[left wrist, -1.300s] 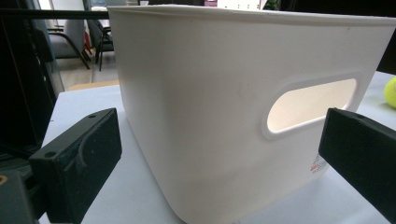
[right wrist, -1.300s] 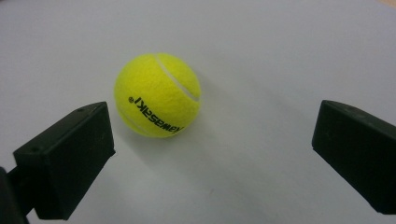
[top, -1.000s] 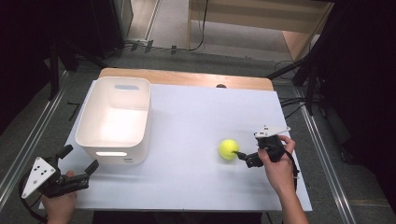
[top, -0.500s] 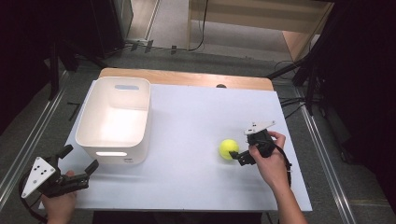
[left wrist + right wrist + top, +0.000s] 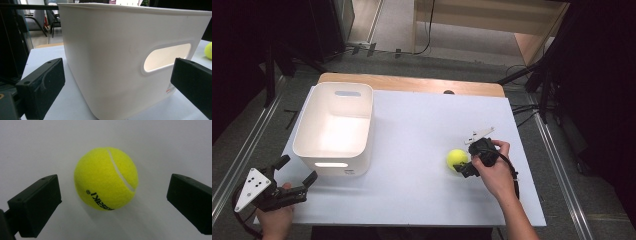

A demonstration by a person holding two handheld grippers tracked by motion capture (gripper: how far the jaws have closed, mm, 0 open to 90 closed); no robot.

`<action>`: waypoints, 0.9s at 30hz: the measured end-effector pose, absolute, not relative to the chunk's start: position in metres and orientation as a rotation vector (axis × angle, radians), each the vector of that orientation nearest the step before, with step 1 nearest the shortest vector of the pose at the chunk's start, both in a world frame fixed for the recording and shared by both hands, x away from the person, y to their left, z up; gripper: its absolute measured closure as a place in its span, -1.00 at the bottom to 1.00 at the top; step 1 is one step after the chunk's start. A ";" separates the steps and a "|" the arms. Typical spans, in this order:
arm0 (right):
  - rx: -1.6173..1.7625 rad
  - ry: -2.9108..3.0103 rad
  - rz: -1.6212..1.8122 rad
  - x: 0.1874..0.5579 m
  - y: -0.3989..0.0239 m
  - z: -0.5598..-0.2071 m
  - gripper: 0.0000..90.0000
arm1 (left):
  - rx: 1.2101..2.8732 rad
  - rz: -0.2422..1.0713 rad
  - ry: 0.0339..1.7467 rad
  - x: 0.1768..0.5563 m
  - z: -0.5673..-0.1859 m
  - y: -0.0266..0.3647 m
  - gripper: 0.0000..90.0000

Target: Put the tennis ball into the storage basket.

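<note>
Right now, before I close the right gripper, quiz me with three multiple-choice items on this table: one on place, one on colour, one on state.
1. Where is the yellow felt tennis ball?
A. inside the bin
B. on the white table, right of the bin
C. on the floor

2. What colour is the rectangular plastic bin?
A. white
B. blue
C. black

3. How does the right gripper stand at the ball?
A. shut on it
B. open, jaws either side, not touching
C. lifted high with it

Key: 1 B, since the high view shows the ball on the tabletop apart from the bin. 2 A, as the left gripper view shows its white wall. 3 B, because the right gripper view shows gaps between both jaws and the ball.
</note>
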State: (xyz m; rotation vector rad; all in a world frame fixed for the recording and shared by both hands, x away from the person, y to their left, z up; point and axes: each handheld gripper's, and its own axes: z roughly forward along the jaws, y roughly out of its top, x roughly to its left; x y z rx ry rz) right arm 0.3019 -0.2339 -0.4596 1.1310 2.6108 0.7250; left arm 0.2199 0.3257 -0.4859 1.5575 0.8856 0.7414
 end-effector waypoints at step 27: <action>1.151 2.722 0.616 0.316 -0.214 -0.477 -1.00 | 1.559 0.739 0.885 0.220 -0.486 0.326 -1.00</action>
